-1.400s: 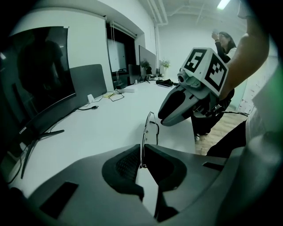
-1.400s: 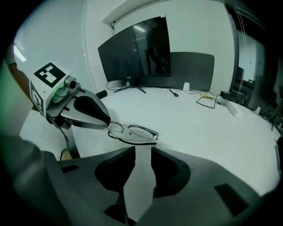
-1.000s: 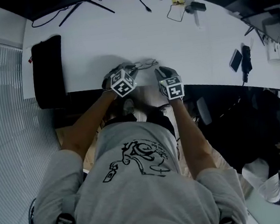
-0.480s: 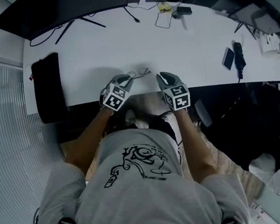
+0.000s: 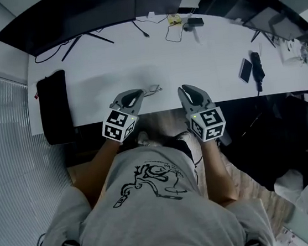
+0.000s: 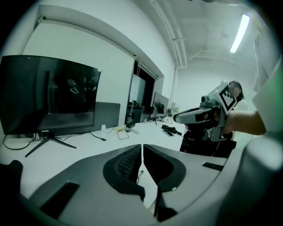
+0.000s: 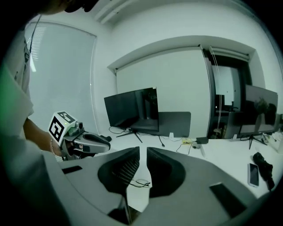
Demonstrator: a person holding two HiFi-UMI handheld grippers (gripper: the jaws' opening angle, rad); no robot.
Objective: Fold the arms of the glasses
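Observation:
The thin wire-framed glasses (image 5: 152,88) lie on the white table (image 5: 202,58) near its front edge, and neither gripper touches them. My left gripper (image 5: 132,98) hangs above the table just left of them. Its jaws are closing to a hairline gap with nothing between them. My right gripper (image 5: 186,93) hovers to their right. It is narrowly open and closing, also holding nothing. The glasses (image 6: 139,175) show far below through the left jaws' gap. In the right gripper view the glasses (image 7: 141,182) lie on the table under the jaws.
A black monitor (image 5: 68,16) stands along the table's far edge, with cables (image 5: 172,25) beside it. A black bag (image 5: 54,107) lies at the left end. A phone (image 5: 245,69) and a dark object (image 5: 257,71) lie at the right.
Both grippers have risen from the table and drawn back toward the person. The glasses stay on the table where they lay.

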